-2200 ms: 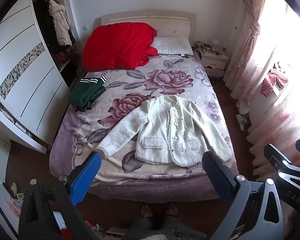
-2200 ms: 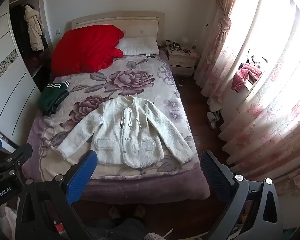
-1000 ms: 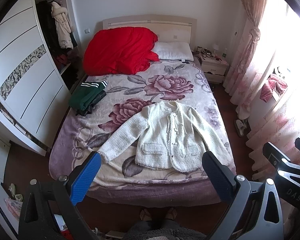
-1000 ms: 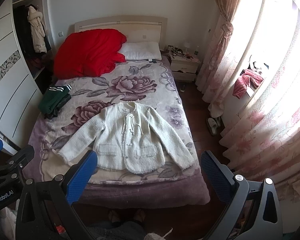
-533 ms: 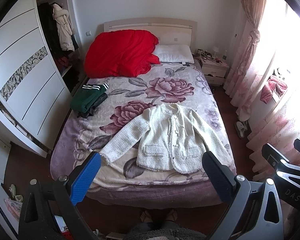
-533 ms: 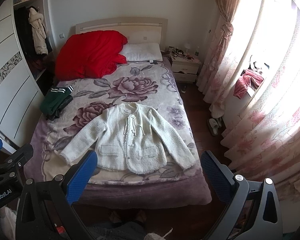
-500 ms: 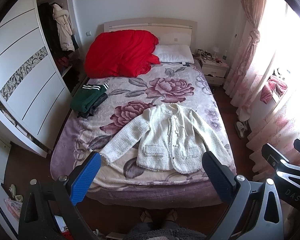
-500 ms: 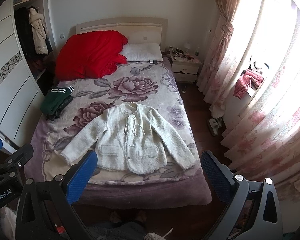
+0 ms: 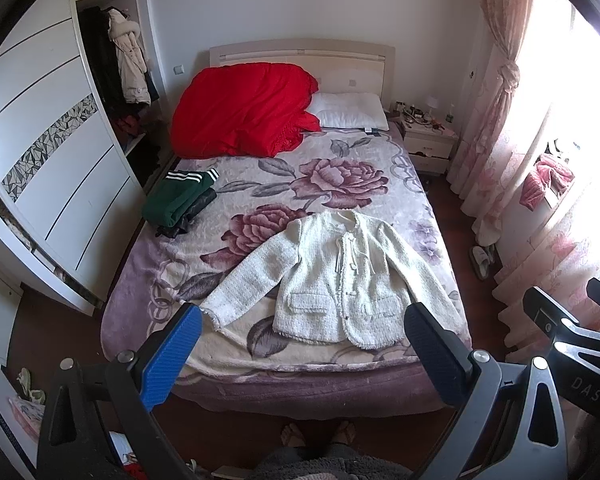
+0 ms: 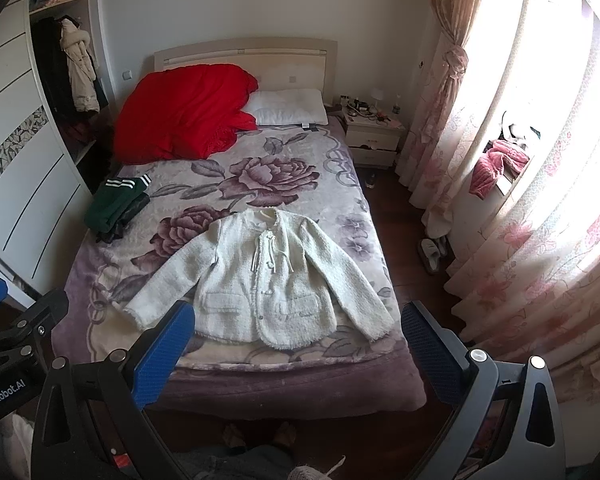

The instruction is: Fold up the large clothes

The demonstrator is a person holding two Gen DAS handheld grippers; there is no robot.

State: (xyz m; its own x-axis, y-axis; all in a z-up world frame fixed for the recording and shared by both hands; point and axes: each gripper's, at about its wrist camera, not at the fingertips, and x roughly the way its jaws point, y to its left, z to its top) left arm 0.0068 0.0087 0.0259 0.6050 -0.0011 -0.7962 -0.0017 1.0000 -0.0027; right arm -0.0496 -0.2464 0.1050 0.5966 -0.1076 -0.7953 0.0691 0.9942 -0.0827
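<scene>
A cream fuzzy jacket (image 9: 340, 276) (image 10: 268, 284) lies face up and spread flat near the foot of the bed (image 9: 260, 376), sleeves angled outward and front closed with ties. My left gripper (image 9: 304, 344) hangs open above the bed's foot edge, well short of the jacket, holding nothing. My right gripper (image 10: 300, 340) is likewise open and empty, held at about the same height beside the left one. Each gripper shows at the edge of the other's view.
A folded green garment (image 9: 178, 200) lies at the bed's left side. A red quilt (image 9: 240, 112) and a white pillow (image 9: 352, 110) sit at the headboard. A white wardrobe (image 9: 48, 168) stands left, a nightstand (image 9: 428, 142) and curtains (image 10: 520, 200) right. A person's feet (image 9: 320, 434) stand at the bed's foot.
Both grippers have drawn back and risen slightly, so the bed and jacket sit a little farther away in both views. The jacket has not moved and both grippers stay open.
</scene>
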